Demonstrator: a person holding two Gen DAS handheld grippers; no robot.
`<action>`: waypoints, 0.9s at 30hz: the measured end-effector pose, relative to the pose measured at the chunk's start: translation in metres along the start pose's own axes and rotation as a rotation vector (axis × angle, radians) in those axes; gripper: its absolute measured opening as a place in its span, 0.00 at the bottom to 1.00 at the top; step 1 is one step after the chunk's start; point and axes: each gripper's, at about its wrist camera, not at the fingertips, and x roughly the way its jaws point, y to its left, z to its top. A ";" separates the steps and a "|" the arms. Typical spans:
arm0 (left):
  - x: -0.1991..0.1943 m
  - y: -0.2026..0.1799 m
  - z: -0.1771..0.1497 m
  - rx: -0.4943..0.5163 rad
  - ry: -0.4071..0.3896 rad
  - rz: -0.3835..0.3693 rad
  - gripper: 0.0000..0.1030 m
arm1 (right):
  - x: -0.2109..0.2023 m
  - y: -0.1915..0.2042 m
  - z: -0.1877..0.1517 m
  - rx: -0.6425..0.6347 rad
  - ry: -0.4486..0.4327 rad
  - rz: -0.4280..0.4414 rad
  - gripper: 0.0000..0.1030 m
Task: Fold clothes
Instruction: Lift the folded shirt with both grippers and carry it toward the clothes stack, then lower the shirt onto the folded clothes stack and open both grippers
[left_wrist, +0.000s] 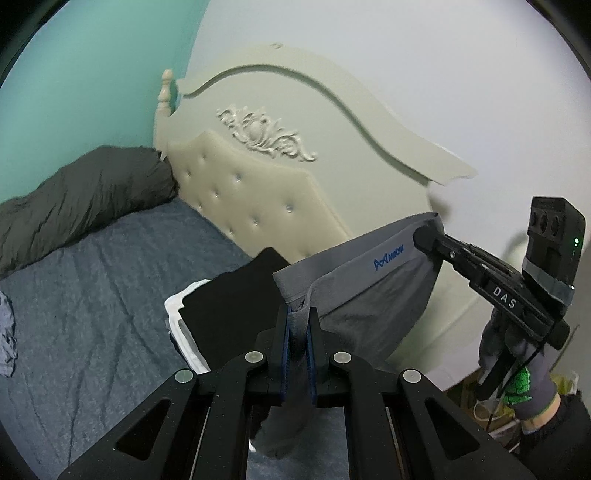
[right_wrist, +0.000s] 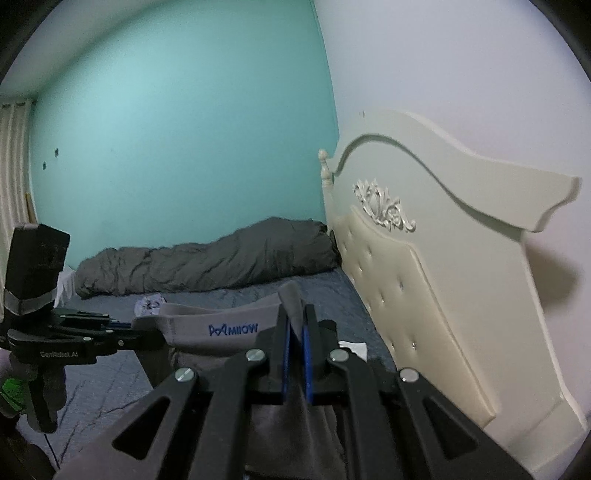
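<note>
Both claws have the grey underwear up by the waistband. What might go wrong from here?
1. The left claw pinches only a thin bunch of the grey underwear; tugging apart may slip it out.
2. The right claw grips only the waistband's end.
3. Lowering carelessly could disturb the folded stack just beneath.
</note>
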 end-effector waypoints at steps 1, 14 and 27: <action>0.008 0.006 0.005 -0.010 0.006 0.003 0.07 | 0.011 -0.003 0.002 -0.002 0.011 -0.005 0.05; 0.097 0.080 0.012 -0.150 0.096 0.011 0.08 | 0.128 -0.020 -0.007 -0.011 0.183 -0.036 0.05; 0.147 0.118 -0.005 -0.242 0.137 0.005 0.14 | 0.211 -0.043 -0.030 0.037 0.332 -0.085 0.06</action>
